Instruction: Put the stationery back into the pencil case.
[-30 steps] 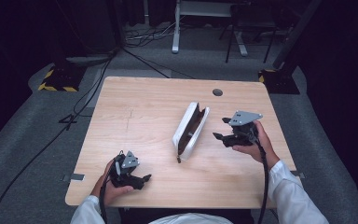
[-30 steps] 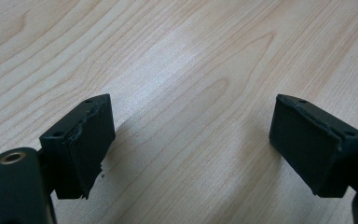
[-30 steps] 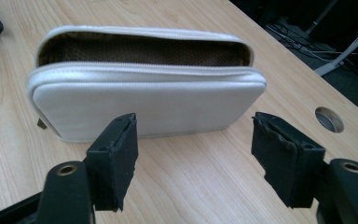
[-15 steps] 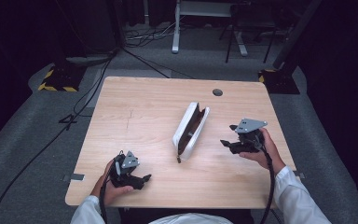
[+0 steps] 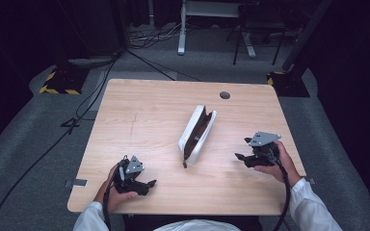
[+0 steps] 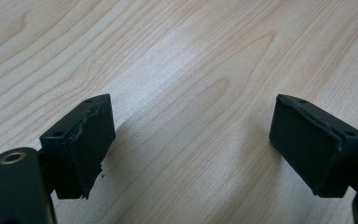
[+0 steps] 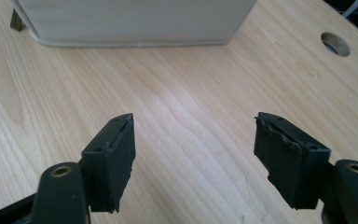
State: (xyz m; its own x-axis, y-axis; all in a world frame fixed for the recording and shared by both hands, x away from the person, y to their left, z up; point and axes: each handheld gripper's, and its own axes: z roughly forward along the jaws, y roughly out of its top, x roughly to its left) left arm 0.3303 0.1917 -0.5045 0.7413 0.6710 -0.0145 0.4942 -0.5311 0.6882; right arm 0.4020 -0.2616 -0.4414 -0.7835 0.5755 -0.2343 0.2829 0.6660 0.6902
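A white zip pouch (image 5: 197, 134) lies unzipped on the middle of the wooden table (image 5: 154, 110), its dark inside showing. Its side (image 7: 135, 21) fills the top of the right gripper view. My right gripper (image 5: 239, 157) rests low at the table's right, a short way right of the pouch, open with nothing between its jaws (image 7: 193, 154). My left gripper (image 5: 150, 184) sits near the front left edge, well clear of the pouch. It is open over bare wood (image 6: 191, 144).
A round cable hole (image 5: 225, 95) sits near the table's far right edge, also seen as a hole (image 7: 334, 43) in the right gripper view. Cables (image 5: 77, 115) trail over the grey floor at the left. Yellow-black striped bases (image 5: 58, 79) stand beyond the table.
My right gripper has moved back toward the person and down to the right, away from the pouch. The left gripper and the pouch have stayed put.
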